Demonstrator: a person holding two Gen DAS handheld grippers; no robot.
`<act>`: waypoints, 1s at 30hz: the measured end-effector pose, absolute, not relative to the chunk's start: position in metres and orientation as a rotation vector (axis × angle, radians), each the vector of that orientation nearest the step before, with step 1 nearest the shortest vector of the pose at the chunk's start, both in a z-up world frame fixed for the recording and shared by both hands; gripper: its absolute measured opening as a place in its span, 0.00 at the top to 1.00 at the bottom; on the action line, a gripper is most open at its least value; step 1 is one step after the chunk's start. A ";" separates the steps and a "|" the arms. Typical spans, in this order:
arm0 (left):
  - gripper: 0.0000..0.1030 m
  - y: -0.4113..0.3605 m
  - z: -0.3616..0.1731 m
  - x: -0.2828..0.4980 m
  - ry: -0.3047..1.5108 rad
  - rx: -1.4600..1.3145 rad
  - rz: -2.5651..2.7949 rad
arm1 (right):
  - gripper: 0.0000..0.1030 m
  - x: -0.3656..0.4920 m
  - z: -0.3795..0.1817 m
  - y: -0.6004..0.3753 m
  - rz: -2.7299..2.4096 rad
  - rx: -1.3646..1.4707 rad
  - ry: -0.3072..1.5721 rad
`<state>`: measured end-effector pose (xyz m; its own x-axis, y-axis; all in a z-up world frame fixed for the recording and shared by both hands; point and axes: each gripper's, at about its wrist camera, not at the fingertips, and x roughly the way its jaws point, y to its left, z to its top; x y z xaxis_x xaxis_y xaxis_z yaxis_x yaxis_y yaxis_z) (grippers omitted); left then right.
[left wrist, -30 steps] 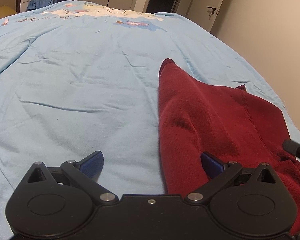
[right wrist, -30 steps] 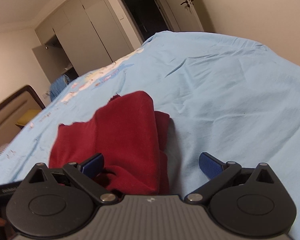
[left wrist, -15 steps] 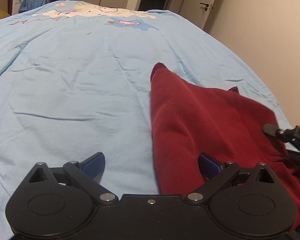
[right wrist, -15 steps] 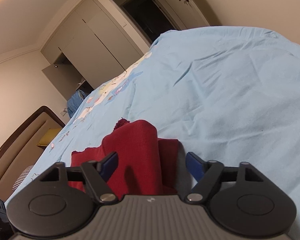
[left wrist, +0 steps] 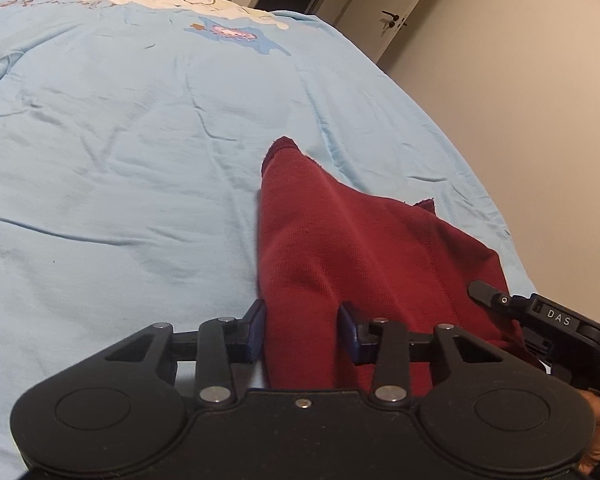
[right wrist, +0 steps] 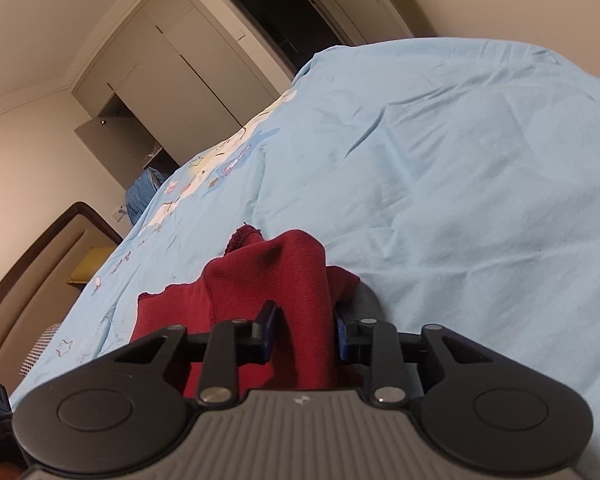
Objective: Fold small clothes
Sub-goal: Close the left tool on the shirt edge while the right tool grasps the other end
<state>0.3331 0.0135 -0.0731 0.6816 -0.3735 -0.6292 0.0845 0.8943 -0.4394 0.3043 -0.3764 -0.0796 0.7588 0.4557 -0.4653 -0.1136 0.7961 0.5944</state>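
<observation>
Cloth fills both your grips: the left gripper (left wrist: 303, 330) and right gripper (right wrist: 305, 332) each pinch a bunched edge of the dark red garment (left wrist: 340, 240) lying on the light blue bedsheet (left wrist: 120, 160).

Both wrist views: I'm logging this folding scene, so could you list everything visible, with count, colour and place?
red garment: one, dark red, on the bed's near right part, bunched between both grippers
bedsheet: one, light blue with cartoon print at the far end, covering the bed
headboard: one, brown and beige, left in right wrist view
wardrobe: one, beige, one door ajar, far wall
door: one, white, red decoration on it
blue cloth: one, beside the wardrobe
left gripper: one, black, blue pads, shut on garment
right gripper: one, black, shut on garment
</observation>
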 end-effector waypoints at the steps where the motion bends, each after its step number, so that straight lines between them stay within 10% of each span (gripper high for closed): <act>1: 0.66 0.013 -0.073 0.333 0.783 -0.390 -0.263 | 0.73 0.303 -0.077 -0.375 0.326 0.560 0.637; 30: 0.79 0.071 0.001 0.336 0.649 -0.350 -0.137 | 0.84 0.336 0.002 -0.283 0.469 0.454 0.513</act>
